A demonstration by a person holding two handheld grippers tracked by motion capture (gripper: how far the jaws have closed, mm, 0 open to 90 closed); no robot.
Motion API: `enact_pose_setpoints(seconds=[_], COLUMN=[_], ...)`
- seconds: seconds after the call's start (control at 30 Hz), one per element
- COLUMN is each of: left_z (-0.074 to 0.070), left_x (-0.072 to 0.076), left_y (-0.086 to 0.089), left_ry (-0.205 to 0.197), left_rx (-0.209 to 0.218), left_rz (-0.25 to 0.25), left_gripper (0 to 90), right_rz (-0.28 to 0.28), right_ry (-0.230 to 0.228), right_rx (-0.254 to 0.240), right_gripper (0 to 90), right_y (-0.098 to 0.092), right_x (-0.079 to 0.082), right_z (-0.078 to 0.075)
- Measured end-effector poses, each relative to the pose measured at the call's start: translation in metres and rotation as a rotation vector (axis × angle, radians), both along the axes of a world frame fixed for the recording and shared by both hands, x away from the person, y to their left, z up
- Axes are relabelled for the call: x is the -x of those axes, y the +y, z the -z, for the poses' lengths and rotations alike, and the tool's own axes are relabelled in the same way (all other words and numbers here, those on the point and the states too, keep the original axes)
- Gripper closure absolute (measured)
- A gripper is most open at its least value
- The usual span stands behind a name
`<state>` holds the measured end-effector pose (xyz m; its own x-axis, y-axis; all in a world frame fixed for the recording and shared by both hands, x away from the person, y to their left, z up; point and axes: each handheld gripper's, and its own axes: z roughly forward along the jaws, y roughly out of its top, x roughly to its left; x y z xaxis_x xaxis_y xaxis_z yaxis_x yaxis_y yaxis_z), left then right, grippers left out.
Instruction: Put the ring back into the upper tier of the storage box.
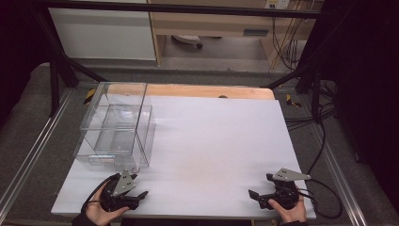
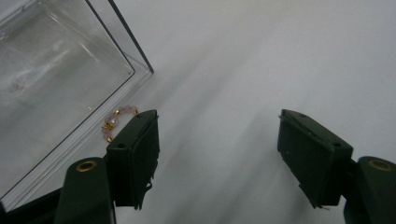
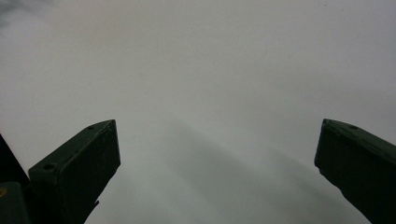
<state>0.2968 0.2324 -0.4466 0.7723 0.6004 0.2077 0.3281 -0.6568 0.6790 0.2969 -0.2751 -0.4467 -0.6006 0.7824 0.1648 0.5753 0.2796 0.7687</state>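
A small bracelet of pale pink beads with gold bits (image 2: pixel 113 123) lies on the white tabletop, right against the near corner of a clear plastic box (image 2: pixel 56 79). My left gripper (image 2: pixel 217 119) is open with only bare table between its jaws. The bracelet sits just outside the left-hand jaw, partly hidden behind its tip. In the high view the left gripper (image 1: pixel 140 184) is at the front left, just in front of the clear box (image 1: pixel 117 132). My right gripper (image 1: pixel 259 184) rests at the front right, open (image 3: pixel 218 123) over bare table.
The white table (image 1: pixel 216 141) has a wooden strip along its far edge. The clear box holds a smaller clear box inside it. Metal frame rails run along both sides, and cables lie on the floor at the right.
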Motion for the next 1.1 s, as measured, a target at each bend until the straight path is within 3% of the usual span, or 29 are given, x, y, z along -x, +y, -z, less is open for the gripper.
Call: enact_pose_setpoints(seconds=[0.07, 0.23, 0.37, 0.43, 0.47, 0.5, 0.8, 1.1], left_z=[0.0, 0.002, 0.003, 0.005, 0.006, 0.006, 0.008, 0.01], left_x=[0.0, 0.002, 0.003, 0.004, 0.004, 0.004, 0.003, -0.003], left_y=[-0.001, -0.003, -0.005, -0.007, -0.007, -0.008, -0.009, -0.007], left_ry=[-0.007, -0.085, -0.141, -0.187, -0.24, -0.263, -0.305, -0.313], left_rx=[-0.026, -0.069, -0.105, -0.125, -0.153, -0.175, -0.254, -0.308], left_rz=[-0.009, -0.024, 0.007, 0.032, 0.059, 0.063, 0.052, 0.041], left_gripper=[30.7, 35.9, 36.5, 37.5, 40.0, 41.1, 50.9, 62.9], right_rz=[0.0, -0.001, -0.002, -0.002, -0.002, -0.002, -0.005, -0.01], right_ry=[0.001, 0.0, 0.001, 0.001, 0.001, 0.002, 0.006, 0.004], right_rx=[-0.001, 0.0, 0.001, 0.0, -0.001, -0.001, 0.0, 0.004], right_gripper=[0.6, 0.7, 0.6, 0.6, 0.7, 0.6, 0.7, 0.7], right_y=[0.0, 0.0, 0.0, 0.001, 0.001, 0.001, 0.0, 0.0], right_x=[0.0, 0.0, 0.0, 0.0, 0.0, 0.0, 0.0, -0.001], right_z=[0.0, 0.0, 0.0, 0.001, 0.0, 0.0, 0.0, 0.0])
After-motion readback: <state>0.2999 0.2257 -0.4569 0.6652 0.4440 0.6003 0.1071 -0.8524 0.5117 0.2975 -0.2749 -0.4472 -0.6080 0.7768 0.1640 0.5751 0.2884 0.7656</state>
